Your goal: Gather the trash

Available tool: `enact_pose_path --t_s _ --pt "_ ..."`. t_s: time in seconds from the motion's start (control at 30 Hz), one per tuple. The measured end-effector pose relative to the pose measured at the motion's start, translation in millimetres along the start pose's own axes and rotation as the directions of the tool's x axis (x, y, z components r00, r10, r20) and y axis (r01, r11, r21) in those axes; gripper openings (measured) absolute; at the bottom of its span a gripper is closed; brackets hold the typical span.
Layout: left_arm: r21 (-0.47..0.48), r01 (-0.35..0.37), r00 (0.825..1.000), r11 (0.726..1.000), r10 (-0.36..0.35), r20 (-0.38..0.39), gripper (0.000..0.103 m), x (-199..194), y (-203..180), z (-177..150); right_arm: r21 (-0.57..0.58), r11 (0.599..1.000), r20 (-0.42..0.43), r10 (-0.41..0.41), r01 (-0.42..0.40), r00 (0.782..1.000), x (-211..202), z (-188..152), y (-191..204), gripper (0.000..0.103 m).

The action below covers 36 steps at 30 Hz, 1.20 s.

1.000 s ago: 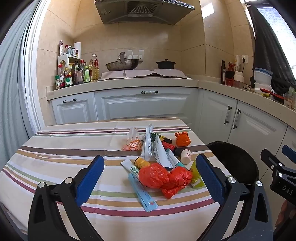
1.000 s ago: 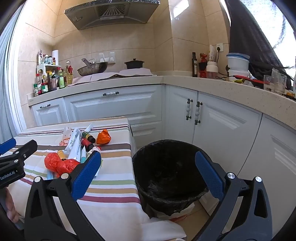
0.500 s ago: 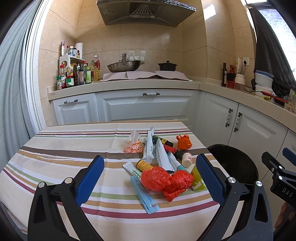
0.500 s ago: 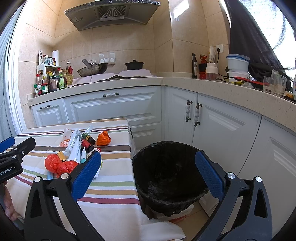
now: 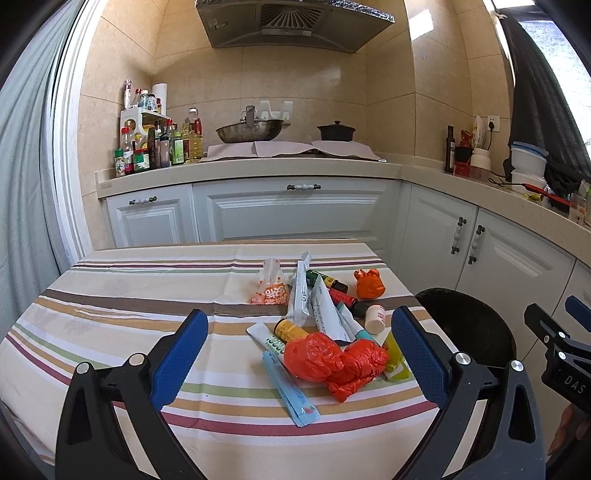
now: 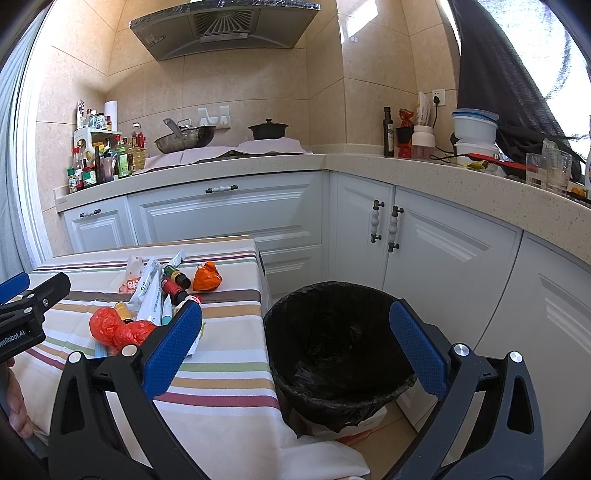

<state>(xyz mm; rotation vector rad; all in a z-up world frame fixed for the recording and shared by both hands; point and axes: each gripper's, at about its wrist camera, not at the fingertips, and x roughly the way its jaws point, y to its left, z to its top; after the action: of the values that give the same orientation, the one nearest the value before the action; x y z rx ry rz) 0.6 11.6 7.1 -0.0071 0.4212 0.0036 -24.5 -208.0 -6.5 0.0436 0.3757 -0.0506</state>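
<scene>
A small kitchen with beige wall tiles, white cabinets (image 6: 229,218) and a pale speckled worktop (image 5: 251,171) running round a corner. On the worktop stand a wok (image 5: 249,133), a dark lidded pot (image 5: 336,132) and a cluster of sauce bottles (image 5: 155,147); a steel extractor hood (image 5: 291,22) hangs above.

In front is a table under a striped tablecloth (image 5: 122,295) in cream, tan, brown, green and maroon. The trash lies in a loose pile towards the table's right edge: a crumpled red plastic bag (image 5: 332,360) nearest, a long blue sachet (image 5: 291,387) touching it, white tubes and wrappers (image 5: 321,306), several small bottles (image 5: 332,284), and a smaller orange plastic wad (image 5: 369,284) further back. Some items overlap, so it is hard to count them exactly.

Just beside the table, on the floor, stands a round bin with a black liner (image 6: 336,339), which looks empty.

The left gripper (image 5: 295,354) hovers over the near part of the table, jaws spread wide around the red bag's position, holding nothing. The right gripper (image 6: 295,354) is spread equally wide above the bin's rim, also holding nothing.
</scene>
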Motion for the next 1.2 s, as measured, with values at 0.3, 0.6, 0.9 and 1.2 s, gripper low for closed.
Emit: enact_pose_path --t_s 0.3,0.6,0.9,1.2 --pt "-0.002 0.000 1.000 1.000 0.000 -0.002 0.097 0.2 2.9 0.0 -0.002 1.000 0.000 0.000 0.000 1.000 -1.6 2.5 0.0 0.099" --pt "-0.002 0.000 1.000 1.000 0.000 -0.003 0.097 0.3 2.3 0.7 -0.003 1.000 -0.001 -0.001 0.001 1.000 -2.0 3.5 -0.3 0.099" --pt "-0.003 0.001 1.000 1.000 -0.001 -0.005 0.097 0.3 2.7 0.7 -0.003 1.000 -0.001 -0.001 0.001 1.000 -1.8 3.3 -0.5 0.099" --pt "-0.003 0.001 1.000 1.000 -0.001 -0.007 0.097 0.1 3.3 -0.3 -0.002 1.000 -0.001 -0.001 0.001 1.000 -1.8 3.2 -0.6 0.099"
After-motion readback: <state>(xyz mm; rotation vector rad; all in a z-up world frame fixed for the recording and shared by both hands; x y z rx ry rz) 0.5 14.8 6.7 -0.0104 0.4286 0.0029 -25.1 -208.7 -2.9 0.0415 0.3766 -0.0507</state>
